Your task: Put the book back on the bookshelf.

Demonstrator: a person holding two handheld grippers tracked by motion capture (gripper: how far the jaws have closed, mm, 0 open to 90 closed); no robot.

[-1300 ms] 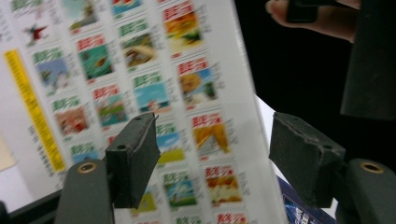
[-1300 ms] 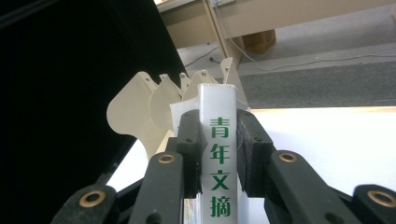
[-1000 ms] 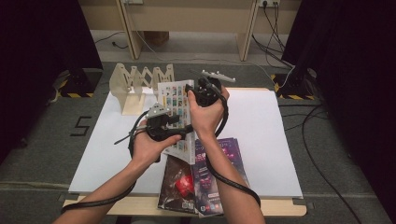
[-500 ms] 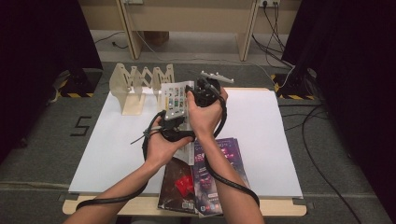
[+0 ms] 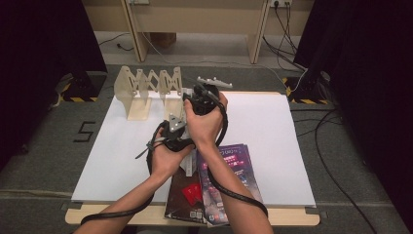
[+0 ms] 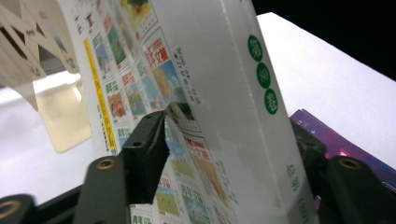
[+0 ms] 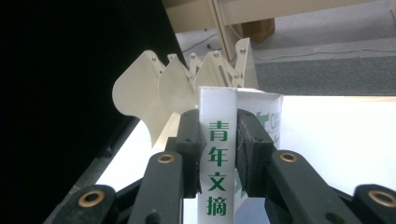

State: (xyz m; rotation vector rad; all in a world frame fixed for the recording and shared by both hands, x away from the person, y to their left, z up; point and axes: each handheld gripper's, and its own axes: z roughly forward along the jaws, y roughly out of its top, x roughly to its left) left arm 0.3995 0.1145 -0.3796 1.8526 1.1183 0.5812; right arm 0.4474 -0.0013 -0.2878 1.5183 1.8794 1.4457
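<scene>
A white book (image 7: 217, 140) with green characters down its spine stands on edge, and my right gripper (image 7: 218, 119) is shut on that spine near its top. Its cover (image 6: 210, 93) carries several small coloured pictures. My left gripper (image 6: 229, 130) straddles the book lower down. Its jaws have just been closing with the book between them; one pad (image 6: 149, 144) touches the cover and the other jaw stays half hidden behind the back. In the high view both hands meet over the table's middle, the right gripper (image 5: 195, 97) above the left gripper (image 5: 182, 139).
A pale wooden accordion rack (image 5: 146, 90) stands at the table's back left, just beyond the book. Purple magazines (image 5: 229, 180) and a dark one with red (image 5: 187, 195) lie at the front edge. The white tabletop (image 5: 272, 126) spreads bare to the right.
The left hand has moved right, in under the right hand, and its jaws now sit around the book. The book has tipped from leaning open-faced to more upright.
</scene>
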